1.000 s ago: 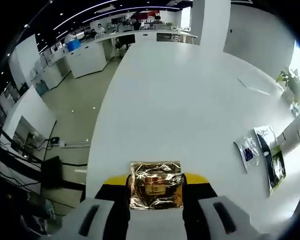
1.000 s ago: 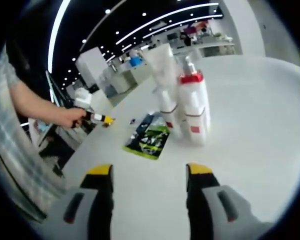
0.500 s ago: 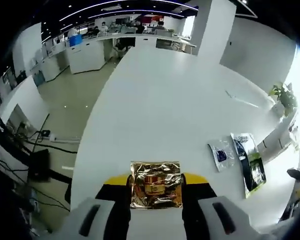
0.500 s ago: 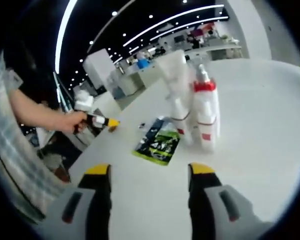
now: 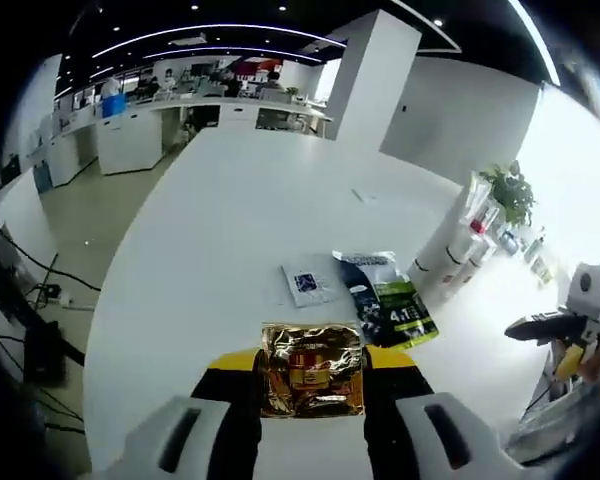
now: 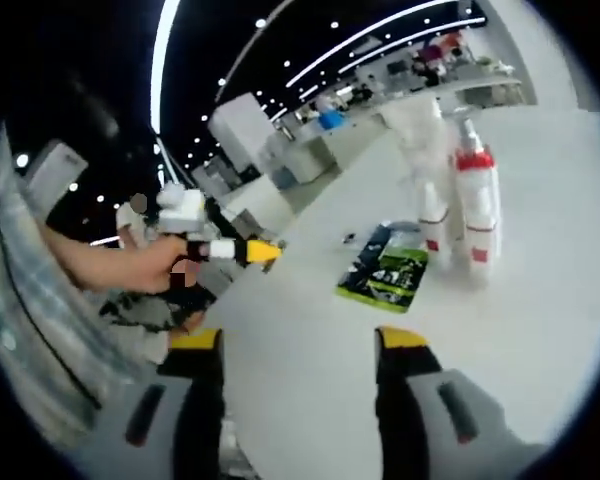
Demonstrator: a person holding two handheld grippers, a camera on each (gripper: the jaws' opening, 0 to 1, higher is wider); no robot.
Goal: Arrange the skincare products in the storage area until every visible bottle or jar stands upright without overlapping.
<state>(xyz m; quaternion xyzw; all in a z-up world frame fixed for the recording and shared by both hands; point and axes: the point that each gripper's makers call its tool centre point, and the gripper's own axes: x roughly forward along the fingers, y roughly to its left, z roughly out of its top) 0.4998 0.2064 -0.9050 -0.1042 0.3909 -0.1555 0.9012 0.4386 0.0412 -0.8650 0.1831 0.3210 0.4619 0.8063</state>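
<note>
White and broad, the table (image 5: 210, 250) runs through an open-plan office under strip ceiling lights.

Left gripper view: nearest, the left gripper (image 5: 313, 372) rises from the bottom with its yellow-tipped jaws closed against the two sides of a crinkled gold foil sachet (image 5: 313, 368), which stands between them above the table. Just beyond the jaws and a little to their right, a dark sachet with green print (image 5: 385, 298) lies flat on the table, and a small white sachet (image 5: 308, 284) lies touching its left edge. Farther off to the right, white bottles with red bands (image 5: 458, 245) stand upright near the table's edge. Beyond them sits a potted plant (image 5: 507, 192). At the far right edge the right gripper (image 5: 565, 335) comes into the picture.

Right gripper view: its jaws stand wide apart with nothing between them, above bare table. Left of the jaws and a little ahead, a hand (image 6: 165, 270) grips the left gripper, its yellow tips pointing right. Ahead of the right jaw lies the dark sachet with green print. Past it the white bottles with red bands stand upright, close together; whether they touch I cannot tell.
</note>
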